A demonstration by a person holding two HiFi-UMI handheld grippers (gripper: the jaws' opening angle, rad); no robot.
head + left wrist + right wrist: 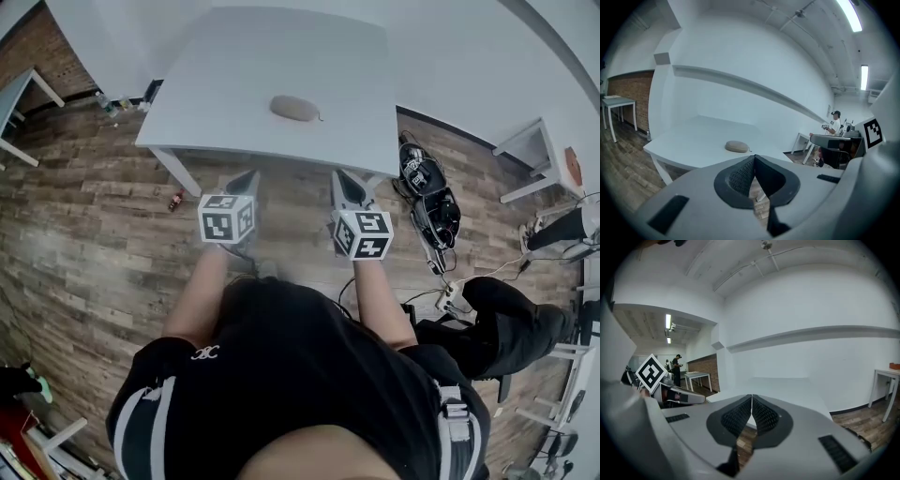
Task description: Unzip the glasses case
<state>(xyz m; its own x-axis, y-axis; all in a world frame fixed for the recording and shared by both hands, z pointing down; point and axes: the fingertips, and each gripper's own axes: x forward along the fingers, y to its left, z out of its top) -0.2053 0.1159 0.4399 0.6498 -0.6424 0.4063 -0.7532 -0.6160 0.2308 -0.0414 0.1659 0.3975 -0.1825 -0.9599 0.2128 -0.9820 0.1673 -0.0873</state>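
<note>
The glasses case [294, 109] lies near the middle of the white table [216, 103]. Both grippers are held over the wooden floor [94, 225], just before the table's near edge and well apart from the case. The left gripper [247, 181] has its 2 jaws closed together with nothing between them, and the right gripper [344, 184] as well (pads touching, empty)
</note>
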